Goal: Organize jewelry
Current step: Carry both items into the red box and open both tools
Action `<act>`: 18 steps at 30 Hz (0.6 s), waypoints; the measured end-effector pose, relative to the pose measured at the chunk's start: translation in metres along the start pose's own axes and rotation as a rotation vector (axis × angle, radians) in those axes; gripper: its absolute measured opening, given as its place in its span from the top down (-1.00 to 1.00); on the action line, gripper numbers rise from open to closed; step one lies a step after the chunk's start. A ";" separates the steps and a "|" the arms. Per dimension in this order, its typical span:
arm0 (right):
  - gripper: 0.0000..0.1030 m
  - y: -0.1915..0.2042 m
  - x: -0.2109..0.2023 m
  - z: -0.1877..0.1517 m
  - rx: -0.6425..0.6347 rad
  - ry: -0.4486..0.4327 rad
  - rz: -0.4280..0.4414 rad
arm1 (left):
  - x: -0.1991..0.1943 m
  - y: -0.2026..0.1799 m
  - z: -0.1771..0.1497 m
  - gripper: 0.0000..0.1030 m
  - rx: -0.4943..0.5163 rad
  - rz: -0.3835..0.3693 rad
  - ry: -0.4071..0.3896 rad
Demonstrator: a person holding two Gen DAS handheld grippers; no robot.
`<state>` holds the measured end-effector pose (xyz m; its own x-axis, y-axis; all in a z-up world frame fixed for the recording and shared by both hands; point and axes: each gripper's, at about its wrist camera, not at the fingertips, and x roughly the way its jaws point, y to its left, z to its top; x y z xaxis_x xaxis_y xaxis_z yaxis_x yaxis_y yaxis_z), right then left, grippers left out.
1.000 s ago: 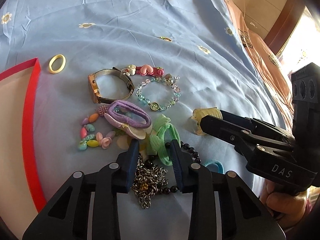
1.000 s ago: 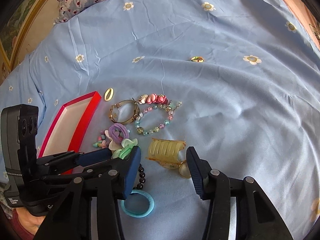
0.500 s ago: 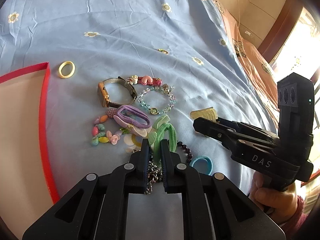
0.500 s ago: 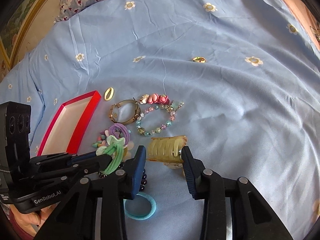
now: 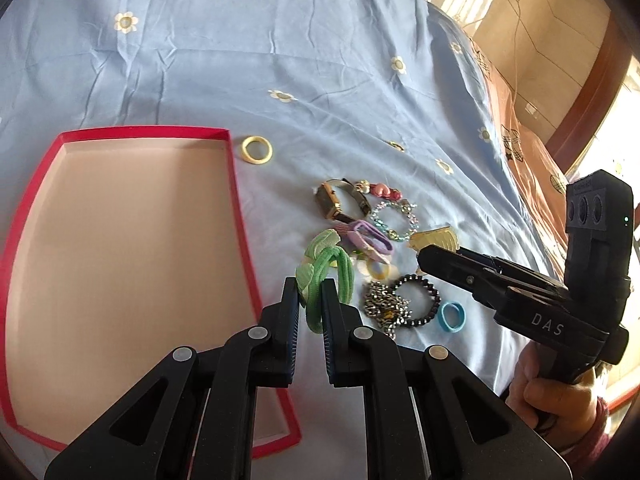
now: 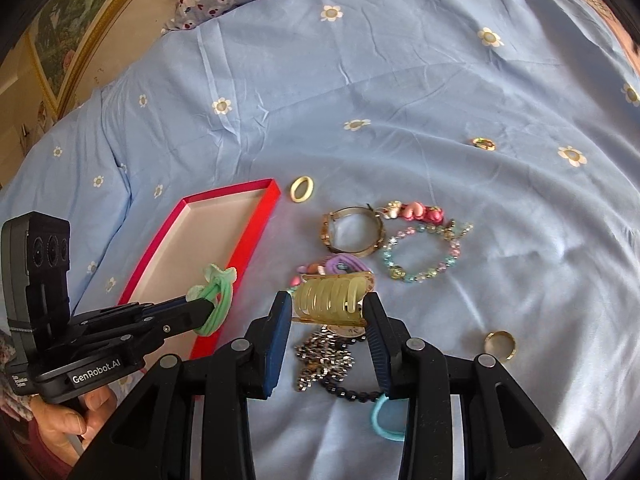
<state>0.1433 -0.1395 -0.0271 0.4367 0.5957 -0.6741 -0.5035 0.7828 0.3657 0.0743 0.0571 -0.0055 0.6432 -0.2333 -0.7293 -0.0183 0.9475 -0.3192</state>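
Note:
My left gripper (image 5: 310, 292) is shut on a green hair tie (image 5: 336, 272), which hangs lifted off the bed by the right rim of the red tray (image 5: 236, 200). The right wrist view shows the same green hair tie (image 6: 218, 292) pinched in the left gripper (image 6: 208, 312) over the tray's rim (image 6: 256, 236). My right gripper (image 6: 326, 308) is shut on a translucent yellow claw clip (image 6: 330, 298), held just above the jewelry pile. The tray's pale floor is bare.
On the blue flowered sheet lie a gold watch (image 6: 352, 232), a pink heart clip (image 6: 416, 212), a pastel bead bracelet (image 6: 424, 252), a purple hair tie (image 5: 370, 238), a metal chain (image 6: 324, 356), a black bead bracelet (image 5: 420, 300), a blue hair tie (image 5: 452, 316), a cream ring (image 6: 302, 189) and a gold ring (image 6: 500, 344).
The left gripper closed on the green hair tie and carried it up and left toward the red tray. The right gripper closed on the yellow claw clip and lifted it.

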 end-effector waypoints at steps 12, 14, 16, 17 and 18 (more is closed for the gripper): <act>0.28 0.074 0.048 0.015 -0.083 0.044 0.127 | -0.025 0.074 0.007 0.82 -0.098 0.131 -0.041; 0.28 0.088 0.059 0.019 -0.101 0.050 0.149 | -0.024 0.087 0.012 0.82 -0.111 0.153 -0.039; 0.28 0.099 0.070 0.024 -0.116 0.055 0.165 | -0.022 0.102 0.019 0.82 -0.125 0.172 -0.036; 0.28 0.104 0.076 0.027 -0.121 0.058 0.170 | -0.020 0.108 0.022 0.82 -0.129 0.182 -0.034; 0.28 0.108 0.082 0.030 -0.127 0.060 0.174 | -0.019 0.114 0.024 0.82 -0.132 0.192 -0.031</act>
<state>0.1473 -0.0006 -0.0237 0.2919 0.7051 -0.6463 -0.6587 0.6381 0.3987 0.0783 0.1745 -0.0135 0.6415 -0.0428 -0.7659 -0.2410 0.9366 -0.2542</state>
